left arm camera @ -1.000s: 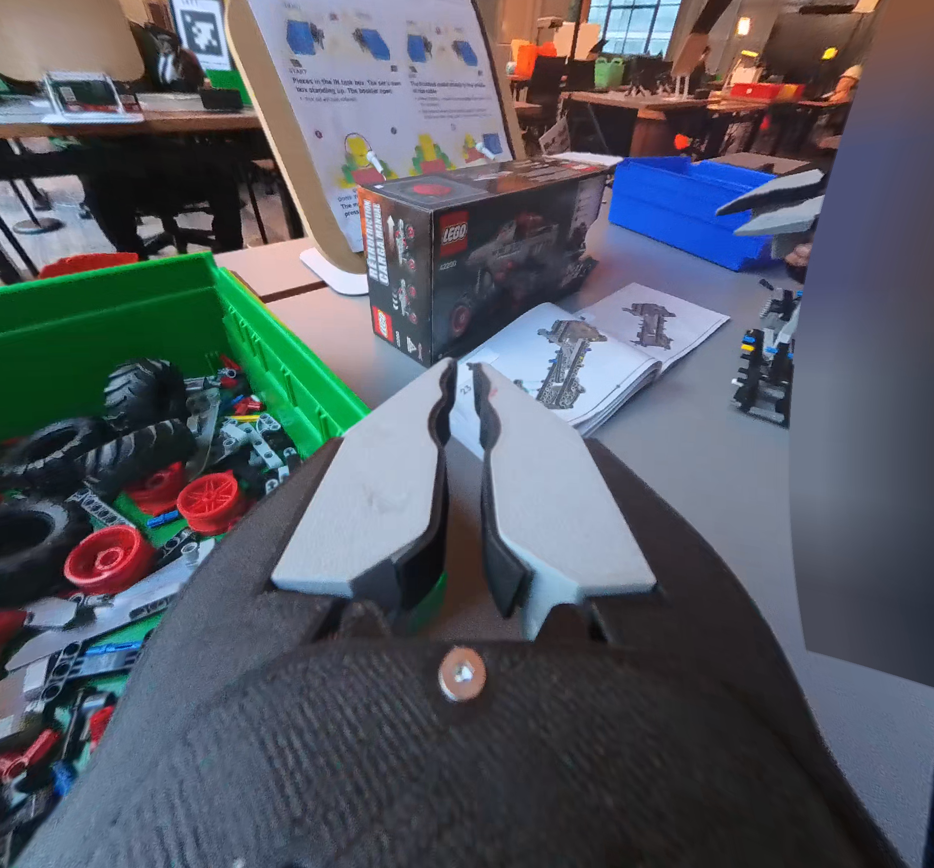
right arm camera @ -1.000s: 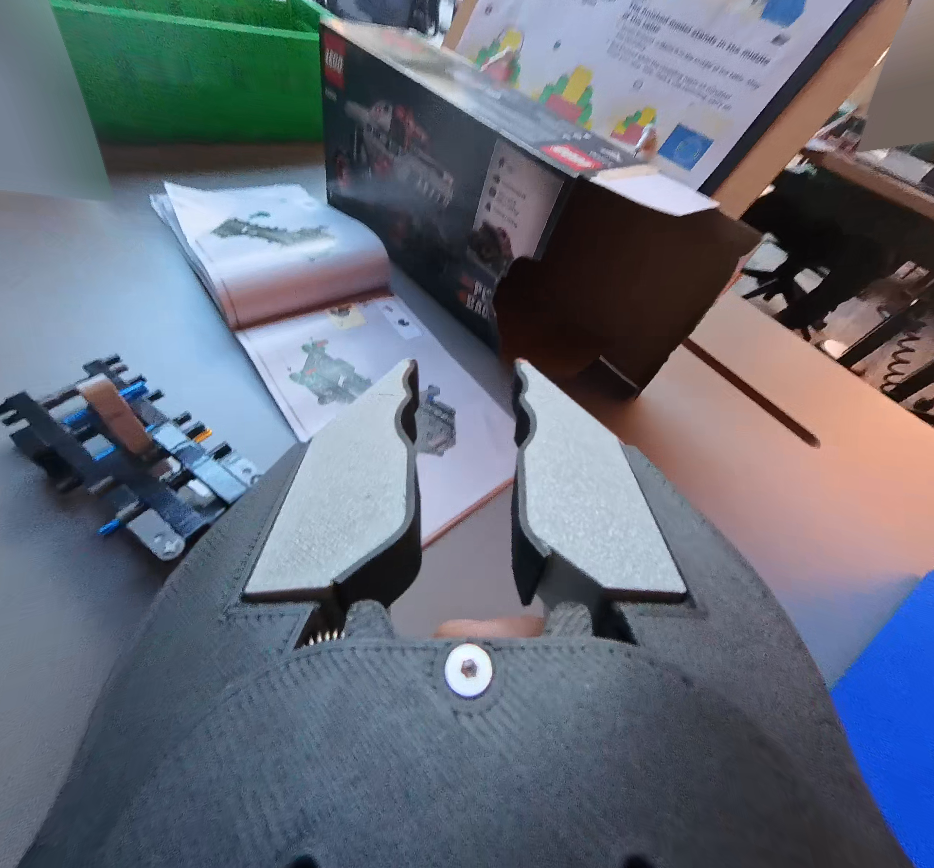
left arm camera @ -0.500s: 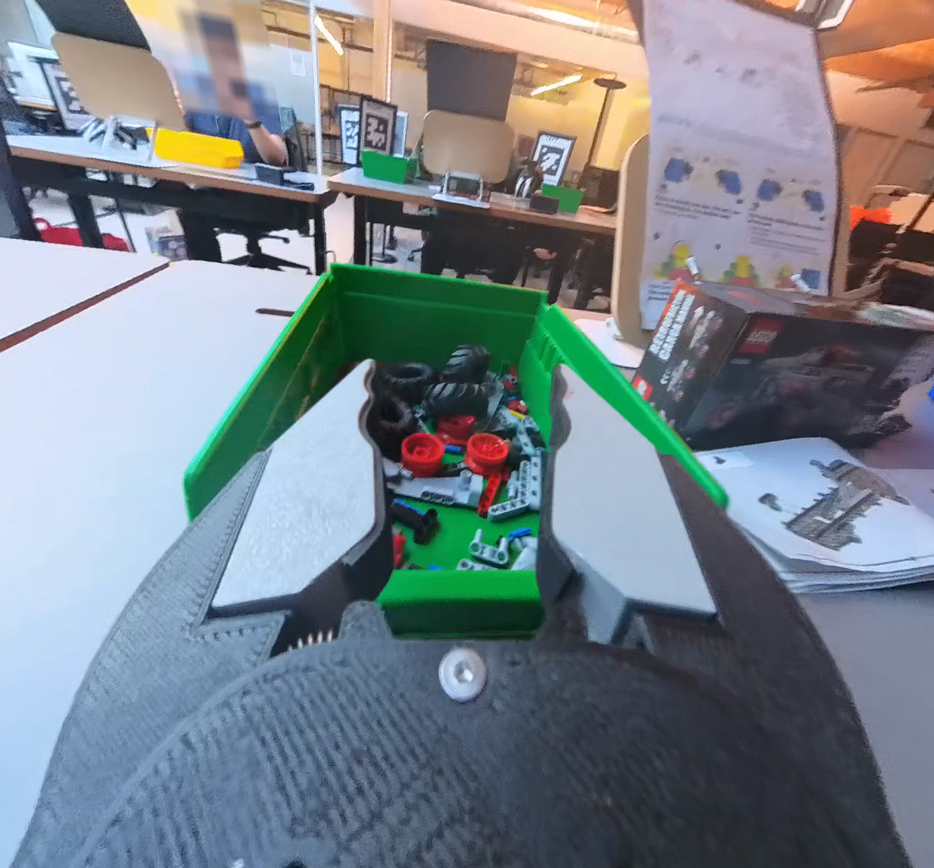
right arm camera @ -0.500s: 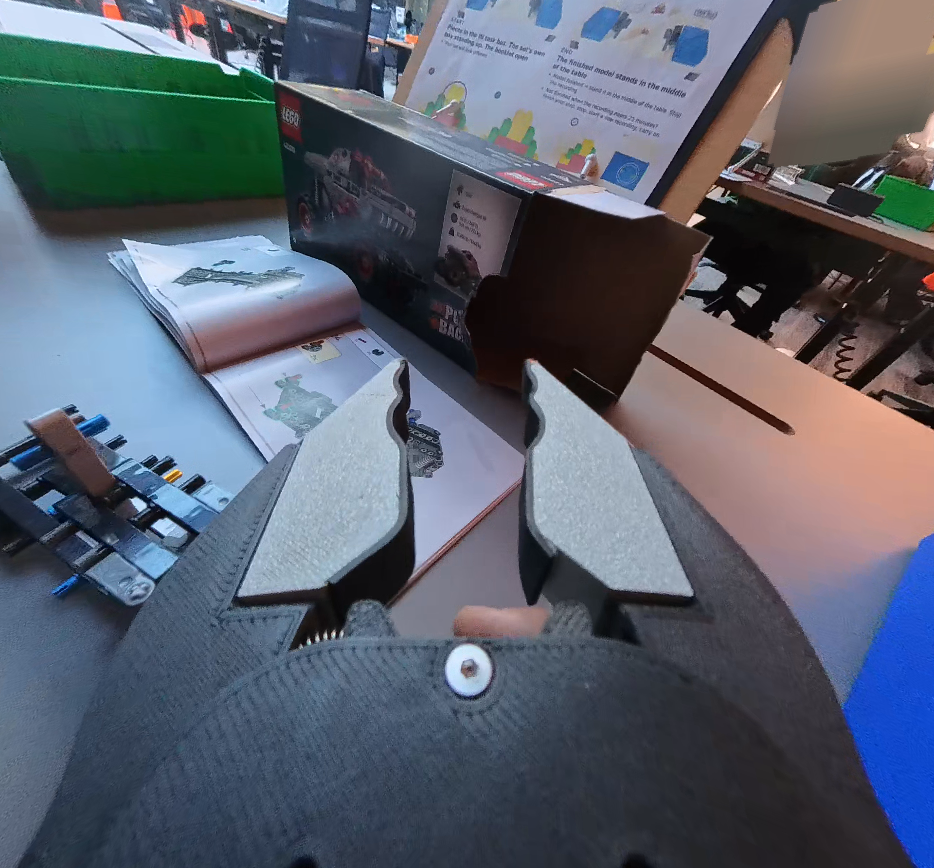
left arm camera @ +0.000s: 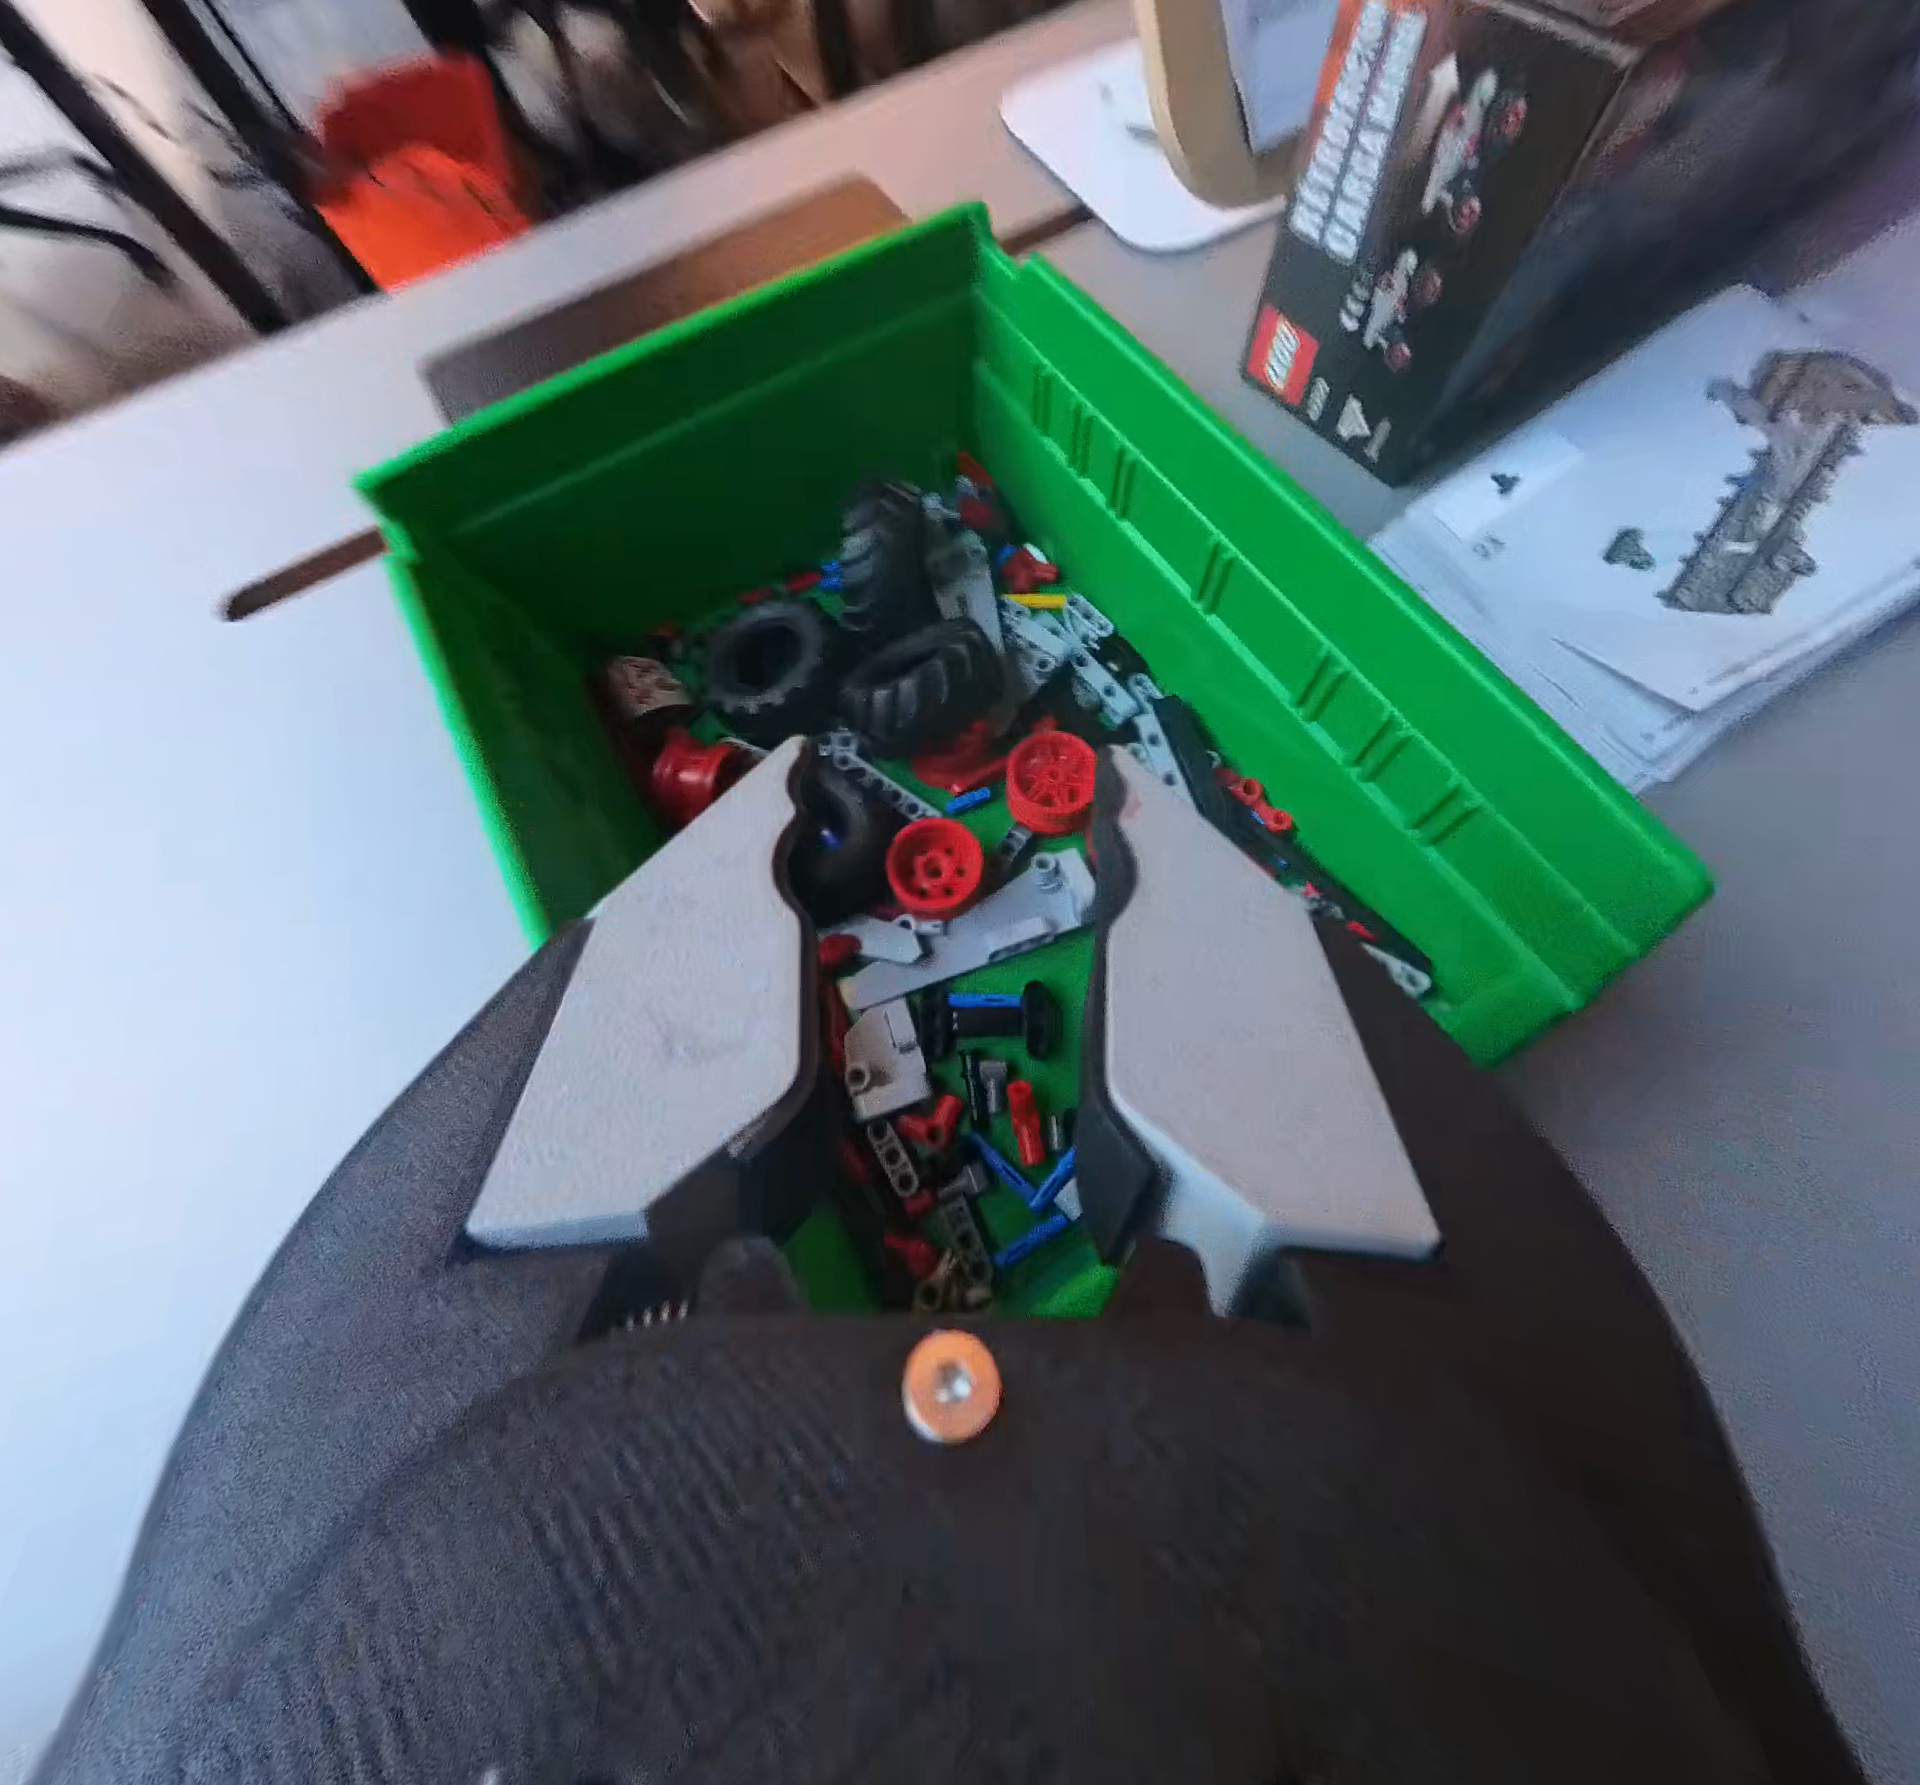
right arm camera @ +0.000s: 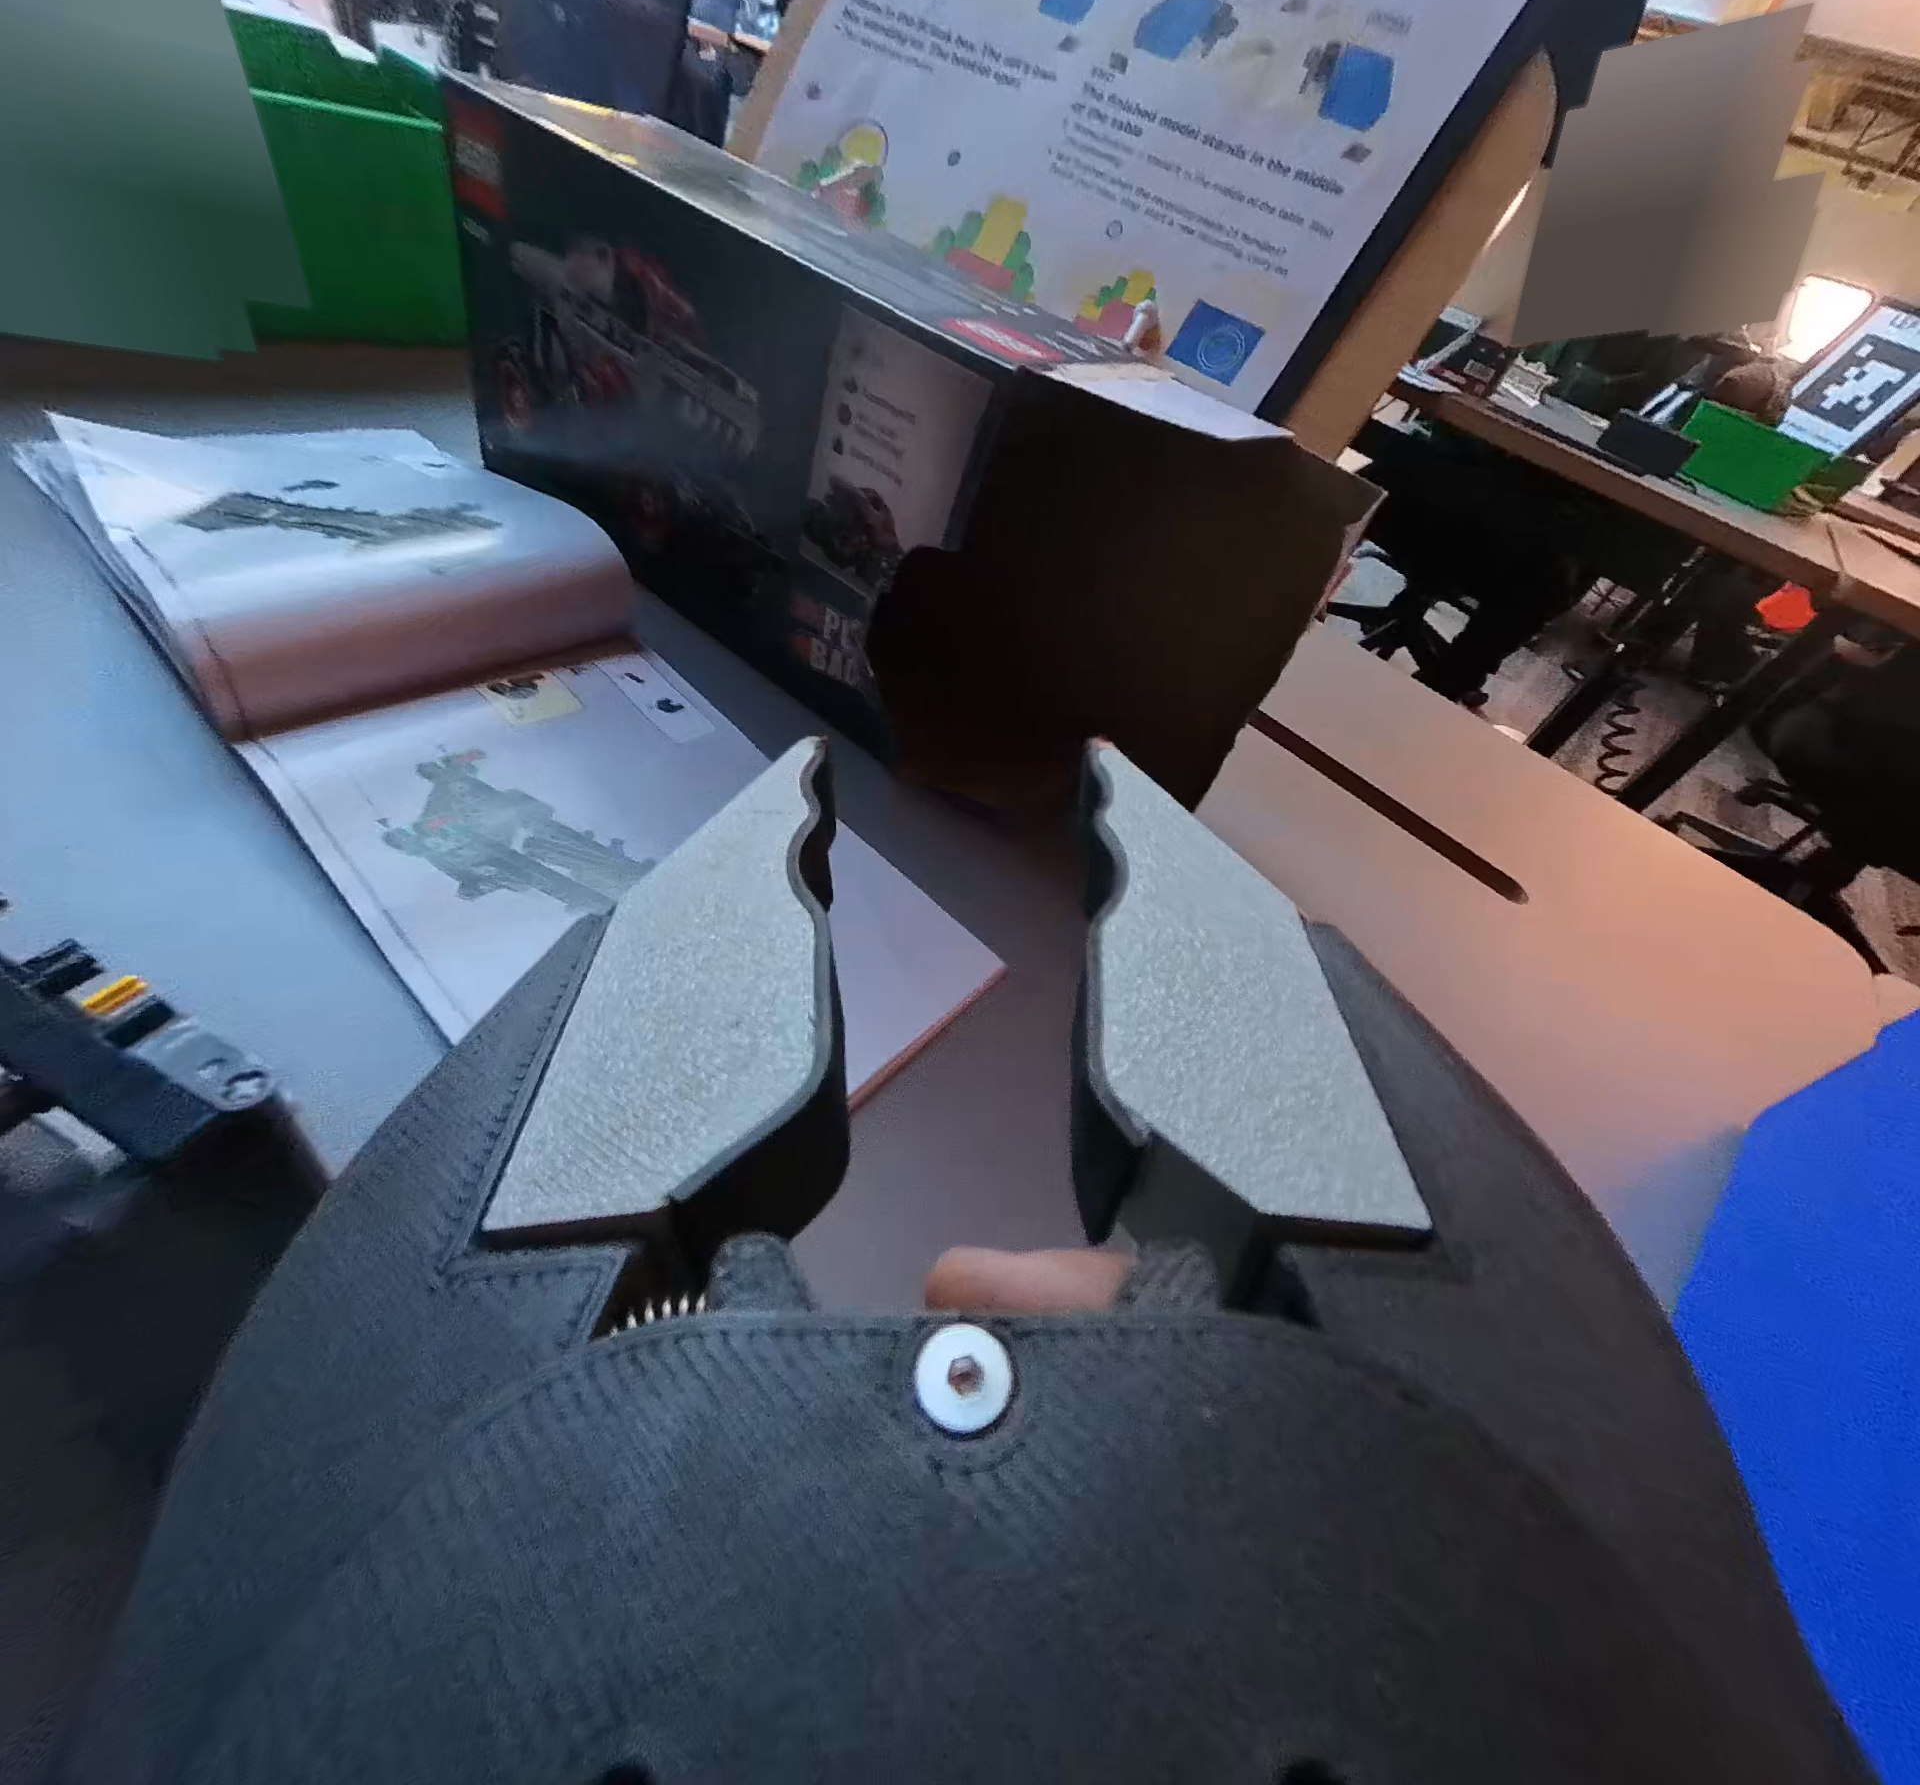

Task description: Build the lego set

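My left gripper is open and empty, held above the green bin and looking down into it. The bin holds loose parts: black tyres, red wheel hubs, grey beams and small blue and red pins. My right gripper is open and empty above the table, pointing at the dark set box. The open instruction booklet lies left of it. A partly built black frame sits at the far left edge of the right wrist view.
A standing instruction board rises behind the box. The box and booklet lie right of the bin. A blue bin is at the right. Other tables and chairs stand beyond the table edge. The left gripper's tips are roughly 55 centimeters from the right gripper's.
My left gripper swung from the booklet to the green bin, opened wide, and now tilts down over its parts. My right gripper opened slightly and shifted right, so the black frame slid towards the view's edge.
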A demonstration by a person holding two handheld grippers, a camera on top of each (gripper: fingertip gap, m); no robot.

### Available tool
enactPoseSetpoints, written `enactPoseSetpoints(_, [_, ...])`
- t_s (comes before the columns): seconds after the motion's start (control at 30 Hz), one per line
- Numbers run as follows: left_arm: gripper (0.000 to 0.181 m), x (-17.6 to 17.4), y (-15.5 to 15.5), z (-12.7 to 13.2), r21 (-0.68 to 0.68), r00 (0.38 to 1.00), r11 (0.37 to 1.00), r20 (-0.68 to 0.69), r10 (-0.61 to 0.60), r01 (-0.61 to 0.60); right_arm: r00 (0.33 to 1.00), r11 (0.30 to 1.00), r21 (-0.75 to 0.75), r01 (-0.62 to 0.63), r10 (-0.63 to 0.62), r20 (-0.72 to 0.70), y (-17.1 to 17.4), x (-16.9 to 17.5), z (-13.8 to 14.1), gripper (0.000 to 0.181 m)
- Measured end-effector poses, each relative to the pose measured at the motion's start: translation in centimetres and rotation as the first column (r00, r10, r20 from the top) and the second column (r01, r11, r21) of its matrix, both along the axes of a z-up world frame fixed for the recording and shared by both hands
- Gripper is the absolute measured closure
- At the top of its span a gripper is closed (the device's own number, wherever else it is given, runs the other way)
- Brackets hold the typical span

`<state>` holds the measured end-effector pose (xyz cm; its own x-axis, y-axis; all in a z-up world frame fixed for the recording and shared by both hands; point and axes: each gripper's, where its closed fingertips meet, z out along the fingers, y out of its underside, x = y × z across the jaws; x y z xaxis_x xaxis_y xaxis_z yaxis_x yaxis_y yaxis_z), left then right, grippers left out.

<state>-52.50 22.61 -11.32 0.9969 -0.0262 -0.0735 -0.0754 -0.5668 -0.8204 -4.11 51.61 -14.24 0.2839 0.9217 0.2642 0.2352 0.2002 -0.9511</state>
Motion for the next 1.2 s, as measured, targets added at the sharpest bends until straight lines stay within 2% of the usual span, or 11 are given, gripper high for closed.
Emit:
enactPoseSetpoints(0.13, [0.135, 2.1, 1.2, -1.5, -0.119, 0.986, 0.984, 0.118, -0.118, 0.132, 1.0, 1.0, 0.006, 0.008, -0.008, 0.021, 0.9, 0.0, -0.1, 0.136])
enactPoseSetpoints(0.33, [0.151, 9.3, -4.1, -2.4, -0.097, 0.954, 0.959, 0.172, -0.247, 0.266, 0.999, 1.0, -0.002, -0.031, 0.031, -0.02, 0.0, 0.2, 1.1, 0.137])
enactPoseSetpoints(0.5, [0.157, 15.8, -4.0, -6.3, -0.152, 0.887, 0.891, 0.261, -0.381, 0.428, 0.992, 0.994, -0.05, -0.099, 0.094, -0.085, -2.4, -0.1, 1.8, 0.136])
enactPoseSetpoints(0.53, [0.144, 16.9, -3.8, -7.5, -0.199, 0.871, 0.862, 0.277, -0.406, 0.465, 0.994, 0.995, -0.041, -0.087, 0.083, -0.077, -2.5, 0.1, 1.7, 0.136])
enactPoseSetpoints(0.57, [0.17, 17.6, -3.2, -7.3, -0.17, 0.861, 0.855, 0.244, -0.446, 0.49, 0.994, 0.996, -0.028, -0.087, 0.085, -0.075, -2.8, 0.2, 1.7, 0.137])
enactPoseSetpoints(0.6, [0.172, 18.3, -3.4, -6.8, -0.165, 0.836, 0.828, 0.243, -0.493, 0.536, 0.993, 0.996, -0.02, -0.091, 0.089, -0.074, -3.1, 0.4, 1.8, 0.139])
enactPoseSetpoints(0.83, [0.151, 5.4, 2.3, -1.0, -0.213, 0.965, 0.954, -0.109, -0.238, 0.211, 0.997, 0.999, -0.025, -0.041, 0.04, -0.069, -3.2, 0.8, 1.8, 0.141])
enactPoseSetpoints(1.0, [0.123, 2.2, 6.7, -6.3, -0.475, 0.953, 0.859, -0.117, -0.279, 0.193, 0.999, 0.999, -0.034, 0.04, -0.04, -0.009, -1.6, 0.9, 0.2, 0.141])
enactPoseSetpoints(1.07, [0.104, 1.0, 6.6, -10.1, -0.628, 0.932, 0.757, -0.137, -0.334, 0.179, 0.996, 0.996, -0.039, 0.084, -0.084, 0.001, -0.7, 1.2, -0.1, 0.141])
enactPoseSetpoints(1.17, [0.12, 1.2, 6.6, -11.6, -0.689, 0.939, 0.68, 0.006, -0.343, 0.253, 0.992, 0.991, -0.045, 0.127, -0.127, 0.003, 0.4, 1.7, -0.1, 0.141])
enactPoseSetpoints(1.2, [0.126, -0.7, 6.1, -11.1, -0.732, 0.938, 0.657, -0.076, -0.338, 0.178, 0.99, 0.989, -0.043, 0.142, -0.142, 0.017, 0.8, 1.8, -0.3, 0.141])
